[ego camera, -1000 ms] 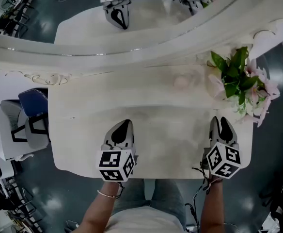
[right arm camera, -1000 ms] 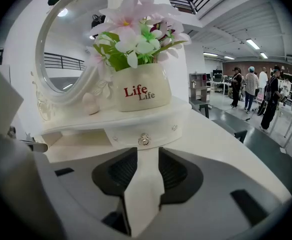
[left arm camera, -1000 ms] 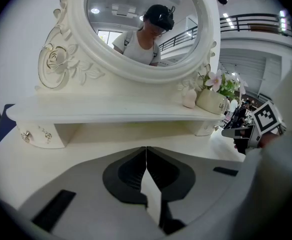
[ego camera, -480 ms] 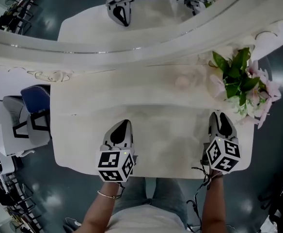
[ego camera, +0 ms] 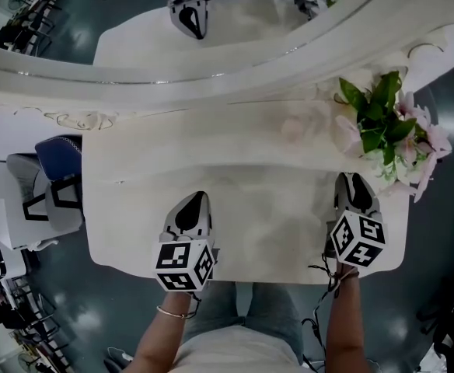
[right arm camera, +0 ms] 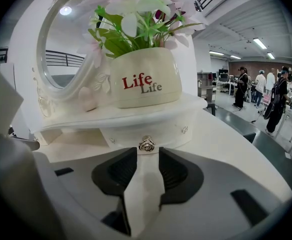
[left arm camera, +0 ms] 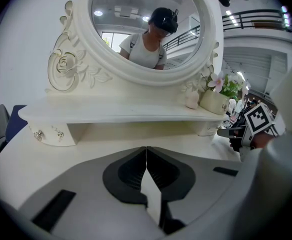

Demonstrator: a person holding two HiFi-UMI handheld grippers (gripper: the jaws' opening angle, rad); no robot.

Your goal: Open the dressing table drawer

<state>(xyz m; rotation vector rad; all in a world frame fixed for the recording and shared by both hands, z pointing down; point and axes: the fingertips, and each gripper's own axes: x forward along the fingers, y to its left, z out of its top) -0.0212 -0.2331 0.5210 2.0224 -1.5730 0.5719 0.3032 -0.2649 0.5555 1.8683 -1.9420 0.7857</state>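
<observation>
Right gripper (ego camera: pixel 355 183) edges forward, jaws apart at small cream drawer (right arm camera: pixel 172 130) silver rosette knob (right arm camera: pixel 146 144) below white ceramic flower pot (right arm camera: pixel 145 83); left gripper (ego camera: pixel 193 206) unmoved, jaws together.

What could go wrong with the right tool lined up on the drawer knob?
1. The right tool is open, and the small round knob sits only at its jaw tips. Closing there could catch just the edge and slip off.
2. The flower pot stands on the shelf right above that drawer, so a sharp tug might rock it.
</observation>
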